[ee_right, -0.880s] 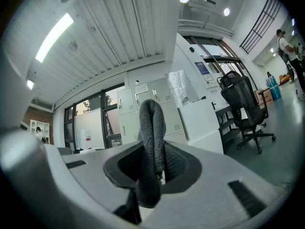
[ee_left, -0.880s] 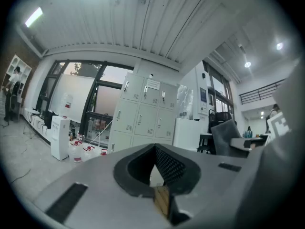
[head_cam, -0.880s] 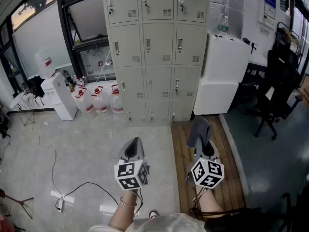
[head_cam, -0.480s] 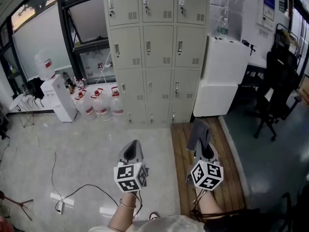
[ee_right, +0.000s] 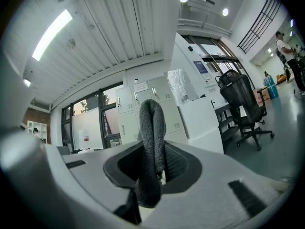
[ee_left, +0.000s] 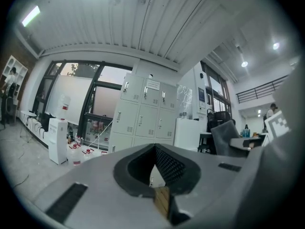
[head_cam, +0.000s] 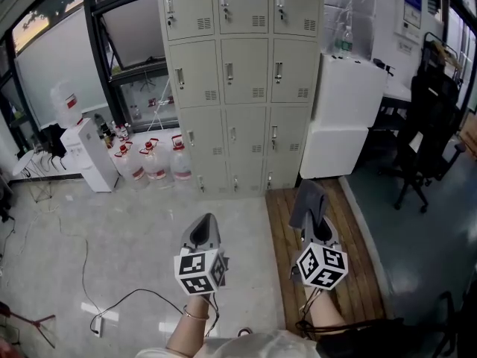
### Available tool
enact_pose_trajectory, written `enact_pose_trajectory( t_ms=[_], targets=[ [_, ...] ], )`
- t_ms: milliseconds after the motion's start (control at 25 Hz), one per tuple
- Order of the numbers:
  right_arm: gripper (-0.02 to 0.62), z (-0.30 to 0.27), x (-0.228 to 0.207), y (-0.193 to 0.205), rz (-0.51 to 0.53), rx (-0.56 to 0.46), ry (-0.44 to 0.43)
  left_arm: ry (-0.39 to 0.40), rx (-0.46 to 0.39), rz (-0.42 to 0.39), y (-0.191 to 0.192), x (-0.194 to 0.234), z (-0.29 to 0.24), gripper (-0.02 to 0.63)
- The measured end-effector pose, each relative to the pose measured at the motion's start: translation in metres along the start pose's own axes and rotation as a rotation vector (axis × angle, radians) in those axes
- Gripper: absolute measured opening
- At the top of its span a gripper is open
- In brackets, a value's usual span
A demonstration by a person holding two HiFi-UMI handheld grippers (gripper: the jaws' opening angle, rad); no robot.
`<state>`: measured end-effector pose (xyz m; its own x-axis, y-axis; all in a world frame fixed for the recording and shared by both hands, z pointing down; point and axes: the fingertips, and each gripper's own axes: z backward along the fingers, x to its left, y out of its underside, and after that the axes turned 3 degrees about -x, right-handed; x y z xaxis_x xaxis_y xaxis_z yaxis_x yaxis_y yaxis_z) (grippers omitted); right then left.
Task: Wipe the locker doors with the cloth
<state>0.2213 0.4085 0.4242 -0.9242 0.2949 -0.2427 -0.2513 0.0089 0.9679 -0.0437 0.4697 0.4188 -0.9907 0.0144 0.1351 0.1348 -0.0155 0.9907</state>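
Head view: we hold the dark grey fleece cloth (head_cam: 308,200) pinched in our right claw (head_cam: 314,219), its fold leading toward the beige metal locker doors (head_cam: 246,80) at upper centre, presumably ready for wiping, while our left claw (head_cam: 206,223) is closed on nothing.

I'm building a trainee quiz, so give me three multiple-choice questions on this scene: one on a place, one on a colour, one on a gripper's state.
1. Where do the water jugs stand? A) on the floor left of the lockers B) on top of the lockers C) inside an open locker
2. What colour is the cloth? A) red B) dark grey C) yellow
3. How is the left gripper? A) shut on the cloth B) wide open C) shut and empty
Answers: A, they cluster by the lockers' left edge; B, the right gripper clamps dark grey fabric; C, its jaws meet on nothing.
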Motion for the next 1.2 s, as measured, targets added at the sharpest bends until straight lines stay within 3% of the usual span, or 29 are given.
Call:
enact_pose_trajectory(
  t_ms=[520, 1200],
  targets=[
    [0.071, -0.064, -0.005, 0.022, -0.022, 0.023, 0.051, 0.05, 0.009, 0.006, 0.011, 0.018, -0.073, 0.003],
    [0.071, -0.277, -0.057, 0.012, -0.047, 0.004, 0.026, -0.011, -0.009, -0.011, -0.003, 0.04, -0.276, 0.003]
  ],
)
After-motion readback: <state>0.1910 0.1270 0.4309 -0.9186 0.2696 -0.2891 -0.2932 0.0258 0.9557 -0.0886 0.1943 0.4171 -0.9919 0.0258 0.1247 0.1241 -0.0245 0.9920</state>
